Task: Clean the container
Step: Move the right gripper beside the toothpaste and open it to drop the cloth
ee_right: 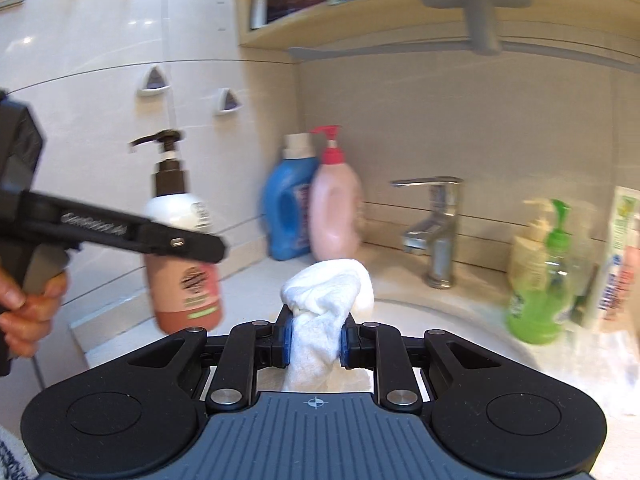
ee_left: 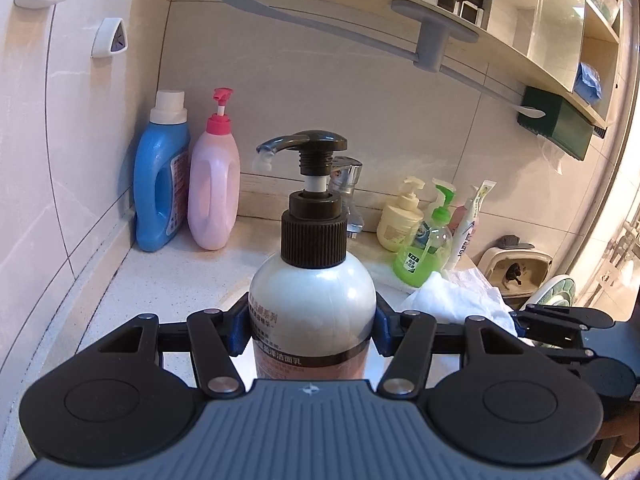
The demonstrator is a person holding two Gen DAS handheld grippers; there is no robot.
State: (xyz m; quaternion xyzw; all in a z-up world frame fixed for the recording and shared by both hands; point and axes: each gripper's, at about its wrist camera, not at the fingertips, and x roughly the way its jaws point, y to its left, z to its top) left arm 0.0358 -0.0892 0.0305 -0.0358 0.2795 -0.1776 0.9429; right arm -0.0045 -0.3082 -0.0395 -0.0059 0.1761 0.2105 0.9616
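Note:
A white and pink pump bottle (ee_left: 312, 304) with a dark brown pump stands upright between the blue pads of my left gripper (ee_left: 310, 330), which is shut on its body. In the right wrist view the same pump bottle (ee_right: 180, 248) hangs at the left above the counter, held by the left gripper (ee_right: 176, 242) in a hand. My right gripper (ee_right: 316, 340) is shut on a bunched white cloth (ee_right: 328, 292) that sticks out ahead of its fingers. That white cloth (ee_left: 460, 300) and the right gripper (ee_left: 516, 322) also show at the right of the left wrist view.
A blue detergent jug (ee_left: 160, 184) and a pink pump bottle (ee_left: 214, 192) stand in the back corner. A chrome tap (ee_right: 436, 224) rises behind the basin (ee_right: 460, 320). A cream pump bottle (ee_left: 400, 220), a green soap bottle (ee_left: 424, 248) and a tube (ee_left: 468, 228) stand right. A shelf (ee_left: 400, 12) hangs overhead.

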